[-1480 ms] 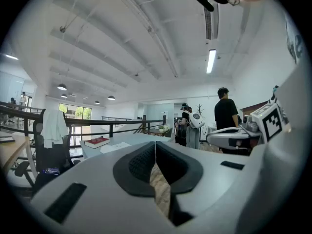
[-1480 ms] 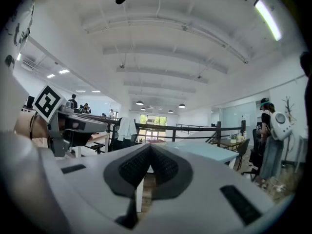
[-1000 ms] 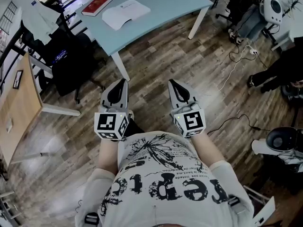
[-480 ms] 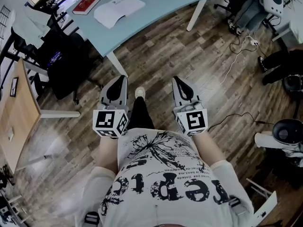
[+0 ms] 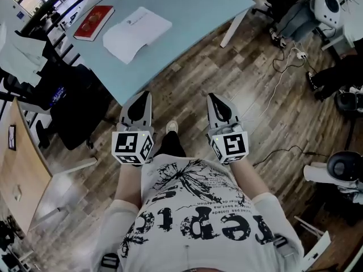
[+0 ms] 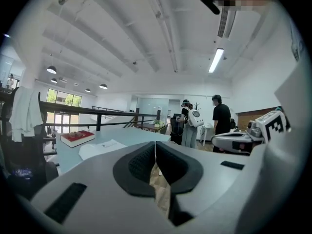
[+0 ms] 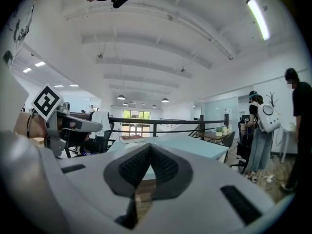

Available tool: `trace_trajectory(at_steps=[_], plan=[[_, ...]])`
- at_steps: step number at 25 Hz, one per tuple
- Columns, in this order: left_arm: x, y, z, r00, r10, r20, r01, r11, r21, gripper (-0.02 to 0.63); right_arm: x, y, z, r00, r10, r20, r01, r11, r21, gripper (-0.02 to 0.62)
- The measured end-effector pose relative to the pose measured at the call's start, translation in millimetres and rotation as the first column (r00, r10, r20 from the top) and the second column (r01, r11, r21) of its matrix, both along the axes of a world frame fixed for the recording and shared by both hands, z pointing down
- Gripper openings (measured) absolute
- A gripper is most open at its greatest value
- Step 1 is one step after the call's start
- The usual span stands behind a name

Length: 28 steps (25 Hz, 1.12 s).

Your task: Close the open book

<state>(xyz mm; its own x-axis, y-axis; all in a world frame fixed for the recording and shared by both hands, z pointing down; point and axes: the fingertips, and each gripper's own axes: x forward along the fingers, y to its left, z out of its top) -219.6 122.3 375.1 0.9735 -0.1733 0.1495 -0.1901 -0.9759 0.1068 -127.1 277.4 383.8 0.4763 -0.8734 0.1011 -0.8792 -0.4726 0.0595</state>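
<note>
An open white book [image 5: 137, 34] lies flat on the light blue table [image 5: 198, 10], far ahead of both grippers; a closed red book [image 5: 93, 22] sits to its left. My left gripper [image 5: 147, 95] and right gripper [image 5: 210, 96] are held side by side at waist height over the wooden floor, short of the table's near edge. Both are shut with nothing between the pads. In the left gripper view the white book [image 6: 100, 147] and red book [image 6: 77, 137] show beyond the shut tips [image 6: 155, 143]. The right gripper view shows the shut tips [image 7: 149, 145] and the red book [image 7: 131, 138].
A black office chair [image 5: 74, 103] stands left of the table's near leg [image 5: 233, 28]. A wooden desk [image 5: 22, 169] runs along the left edge. Cables [image 5: 283, 78] trail over the floor at right. Two people [image 6: 191, 123] stand beyond the table.
The person has walked forward: the table and both books have drawn nearer and lower in the head view. Both grippers stay shut, side by side.
</note>
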Motion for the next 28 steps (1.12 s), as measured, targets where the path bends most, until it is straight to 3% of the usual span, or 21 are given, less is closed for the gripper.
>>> trace_trajectory(at_steps=[9,18,23,28], plan=[[102,-167,-21,0.999,-0.041,-0.002,0.041,0.999,0.008,0.02,115,-162,-23,1.0,-0.015,-0.01,0.015,1.0,-0.012,0.011],[146,-242,-9,0.992,-0.124,0.033,0.124,0.992,-0.011,0.02,173,-267,-14,0.991,-0.133,0.015,0.134,0.991,-0.031,0.011],[165,-267,-3,0.97,-0.24,0.047,0.24,0.971,0.0,0.02,205,-317,-7,0.961,-0.276,0.021,0.276,0.961,-0.026,0.011],[186,-282,1,0.92,-0.39,0.052,0.39,0.921,-0.002,0.02,241,-361,2,0.902,-0.43,0.038,0.432,0.901,-0.046,0.011]])
